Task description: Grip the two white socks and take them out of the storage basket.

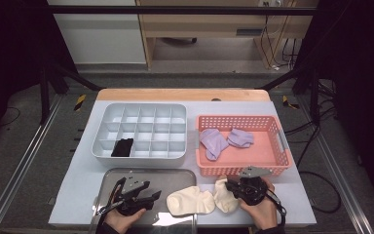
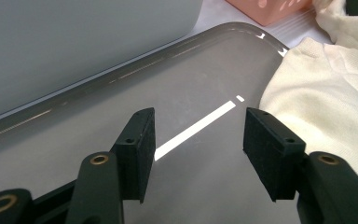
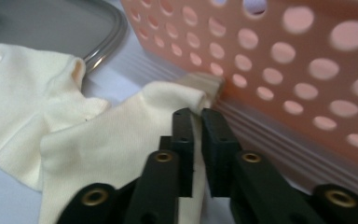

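Cream socks: two at the bench's near edge, one (image 1: 191, 201) half on the steel tray (image 1: 108, 181), the other (image 1: 225, 195) just right of it by the pink basket (image 1: 282, 141). Left gripper (image 1: 143, 196) hovers over bare tray, fingers (image 2: 137, 144) spread, nothing held, aimed at the tray sock, likely staged to take it. Right gripper (image 1: 233, 187) has fingers closed on the second sock's edge against the basket wall, probably to lift it. Divider box (image 1: 102, 141) behind, one black item (image 1: 122, 147) in a cell.

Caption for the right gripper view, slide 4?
Right gripper pinches a cream sock beside the pink basket.
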Motion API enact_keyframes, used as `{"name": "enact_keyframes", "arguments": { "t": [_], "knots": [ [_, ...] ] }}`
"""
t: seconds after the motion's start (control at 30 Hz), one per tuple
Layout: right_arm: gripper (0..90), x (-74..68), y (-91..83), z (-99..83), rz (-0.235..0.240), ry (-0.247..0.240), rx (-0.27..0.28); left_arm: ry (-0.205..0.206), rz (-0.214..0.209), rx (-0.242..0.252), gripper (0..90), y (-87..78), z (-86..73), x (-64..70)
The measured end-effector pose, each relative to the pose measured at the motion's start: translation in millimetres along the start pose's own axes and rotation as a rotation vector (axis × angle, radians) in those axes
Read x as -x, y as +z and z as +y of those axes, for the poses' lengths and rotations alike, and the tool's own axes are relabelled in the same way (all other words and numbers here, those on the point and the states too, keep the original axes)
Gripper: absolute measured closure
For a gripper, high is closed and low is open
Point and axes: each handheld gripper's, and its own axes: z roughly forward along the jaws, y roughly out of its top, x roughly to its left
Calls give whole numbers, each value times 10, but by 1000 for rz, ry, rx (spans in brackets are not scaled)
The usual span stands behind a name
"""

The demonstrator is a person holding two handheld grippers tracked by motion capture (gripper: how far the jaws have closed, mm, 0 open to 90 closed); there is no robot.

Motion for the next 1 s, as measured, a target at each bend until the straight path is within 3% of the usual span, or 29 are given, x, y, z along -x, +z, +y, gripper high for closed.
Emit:
{"name": "enact_keyframes", "arguments": {
  "t": [0.03,0.2,0.37,0.5,0.57,0.63,0.73,0.87,1.0],
  "knots": [
    [900,1,8,-8,1,-3,-6,0,-1,0,435,-1,0,2],
    [900,-17,-8,-9,-5,-2,-23,0,2,-1,435,1,0,-2],
    [900,-17,-96,21,-3,-3,45,0,1,1,435,-1,1,1],
    [756,-43,-105,66,0,2,95,4,1,-5,435,9,0,3],
    [694,-54,-47,64,-13,0,89,4,0,-4,435,8,0,7],
    [690,-45,26,49,-18,3,63,3,0,-3,435,6,0,4],
    [770,-46,101,23,-14,3,23,2,1,-2,435,6,0,2],
    [878,-78,127,10,-45,-3,-1,4,1,-4,435,6,0,4],
    [894,-97,85,19,-58,9,-13,4,2,-4,435,5,0,3]
  ]
}}
